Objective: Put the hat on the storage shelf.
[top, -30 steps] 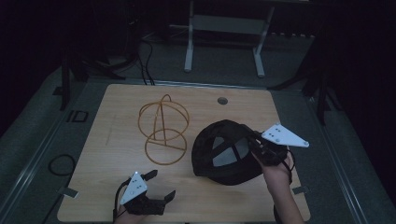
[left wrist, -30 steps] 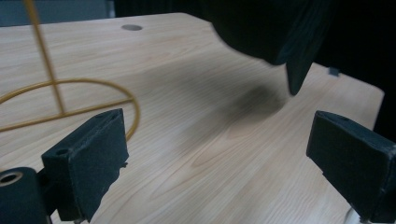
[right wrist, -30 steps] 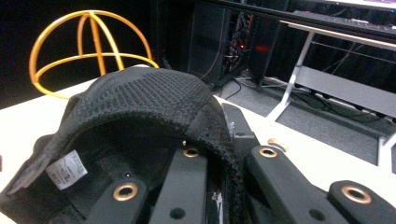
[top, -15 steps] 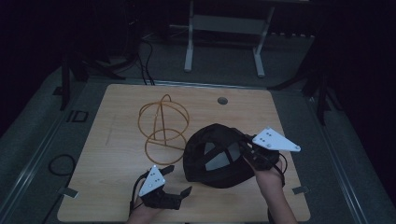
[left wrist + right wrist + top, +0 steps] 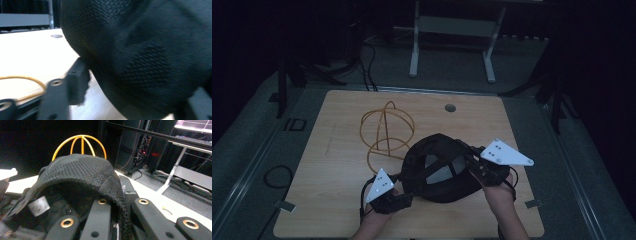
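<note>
On the table's near half in the high view, the black cap (image 5: 439, 167) sits between your grippers: right gripper (image 5: 479, 167) at its right edge, left gripper (image 5: 399, 197) at its lower left. In the left gripper view your jaws stand apart, cap (image 5: 140, 57) between them, not pinched. In the right gripper view your jaws are clamped on the cap's rim (image 5: 117, 202), wire stand (image 5: 80, 145) behind.
</note>
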A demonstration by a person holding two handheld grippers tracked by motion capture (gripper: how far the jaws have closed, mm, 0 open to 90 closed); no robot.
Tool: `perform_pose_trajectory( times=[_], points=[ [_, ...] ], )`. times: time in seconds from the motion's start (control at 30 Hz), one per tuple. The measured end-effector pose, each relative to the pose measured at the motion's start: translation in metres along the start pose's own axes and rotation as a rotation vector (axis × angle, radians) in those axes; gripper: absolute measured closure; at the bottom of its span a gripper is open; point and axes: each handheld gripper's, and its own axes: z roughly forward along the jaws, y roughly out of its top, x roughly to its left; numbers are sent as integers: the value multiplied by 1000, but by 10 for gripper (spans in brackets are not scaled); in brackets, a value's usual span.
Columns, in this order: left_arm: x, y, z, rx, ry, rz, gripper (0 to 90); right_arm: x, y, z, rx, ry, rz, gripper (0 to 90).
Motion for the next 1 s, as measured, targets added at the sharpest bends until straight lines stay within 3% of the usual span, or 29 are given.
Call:
perform_pose_trajectory(
  times=[0.23, 0.33, 0.47, 0.67, 0.93, 1.0],
  points=[
    [1, 6, -4, -14, 97, -3, 769, 3, -4, -1, 13, 17, -8, 880],
    [-1, 8, -5, -14, 104, 5, 878, 7, -6, -1, 18, 28, -10, 880],
    [-2, 10, -5, -6, 125, 15, 890, 11, -12, -4, 20, 45, 3, 878],
    [-5, 21, -9, -36, 135, 14, 895, 11, -25, -18, 8, 61, 41, 874],
    [-6, 35, -8, -57, 158, 9, 896, 11, -45, -39, 19, 42, 54, 874],
    [-7, 38, -6, -54, 146, 9, 896, 12, -49, -43, 21, 42, 62, 873]
  ],
)
